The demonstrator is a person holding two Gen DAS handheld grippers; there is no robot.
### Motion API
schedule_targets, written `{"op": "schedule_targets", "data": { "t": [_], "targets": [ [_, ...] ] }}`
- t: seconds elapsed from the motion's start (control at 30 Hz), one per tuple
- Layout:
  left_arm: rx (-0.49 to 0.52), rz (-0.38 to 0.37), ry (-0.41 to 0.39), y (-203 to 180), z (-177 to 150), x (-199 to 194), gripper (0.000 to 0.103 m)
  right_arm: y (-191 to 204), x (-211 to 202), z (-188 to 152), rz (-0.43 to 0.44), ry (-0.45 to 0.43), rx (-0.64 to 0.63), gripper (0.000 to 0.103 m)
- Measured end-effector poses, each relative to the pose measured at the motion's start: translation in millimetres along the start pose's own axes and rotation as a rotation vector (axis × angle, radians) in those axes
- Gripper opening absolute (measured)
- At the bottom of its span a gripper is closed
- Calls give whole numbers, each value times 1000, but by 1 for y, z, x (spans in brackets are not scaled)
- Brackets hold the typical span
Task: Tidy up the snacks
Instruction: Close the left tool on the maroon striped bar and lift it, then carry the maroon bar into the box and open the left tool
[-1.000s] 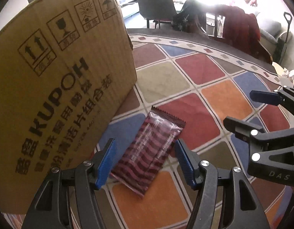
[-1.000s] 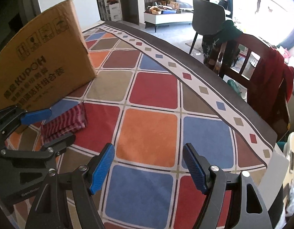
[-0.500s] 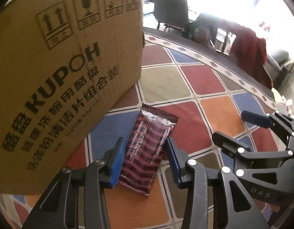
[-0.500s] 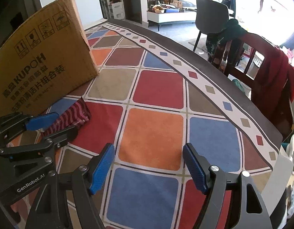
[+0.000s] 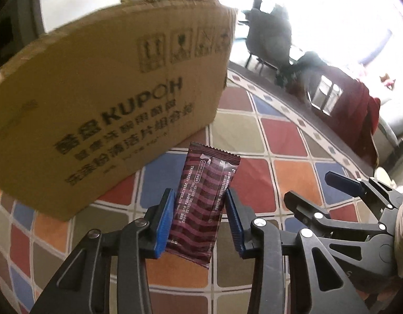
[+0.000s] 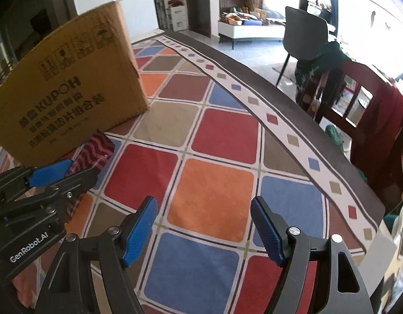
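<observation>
Got the snack (image 5: 205, 204) pinched between my left gripper's (image 5: 199, 219) pads, held up off the table (image 6: 212, 198) right by the box (image 5: 110, 120). It's light, crinkly foil, probably slippery and crushable, so gripping mid-pack across the width seems safest. Right gripper (image 6: 204, 230) is wide open, holding nothing.

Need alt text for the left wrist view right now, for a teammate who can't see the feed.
The left gripper is shut on a dark red striped snack packet, with a brown cardboard box behind it on a multicoloured checked tablecloth. The open right gripper shows at the right.
</observation>
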State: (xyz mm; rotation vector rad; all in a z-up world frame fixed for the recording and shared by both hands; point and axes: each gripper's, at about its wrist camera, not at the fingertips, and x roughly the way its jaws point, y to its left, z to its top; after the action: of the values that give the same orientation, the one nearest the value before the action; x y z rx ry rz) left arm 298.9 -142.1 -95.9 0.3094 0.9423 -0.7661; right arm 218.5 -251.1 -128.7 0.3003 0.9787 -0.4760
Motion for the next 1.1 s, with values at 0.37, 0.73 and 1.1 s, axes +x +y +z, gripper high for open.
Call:
{"op": "schedule_targets", "data": {
  "t": [0.37, 0.73, 1.1],
  "targets": [
    [-102, 52, -136, 1, -10, -55, 38, 8, -36, 11, 74, -95, -119, 75],
    [-161, 110, -238, 2, -14, -102, 38, 13, -71, 25, 155, -142, -179, 75],
    [-199, 171, -320, 6, -2, -139, 38, 28, -105, 47, 213, -233, -257, 75]
  ]
}}
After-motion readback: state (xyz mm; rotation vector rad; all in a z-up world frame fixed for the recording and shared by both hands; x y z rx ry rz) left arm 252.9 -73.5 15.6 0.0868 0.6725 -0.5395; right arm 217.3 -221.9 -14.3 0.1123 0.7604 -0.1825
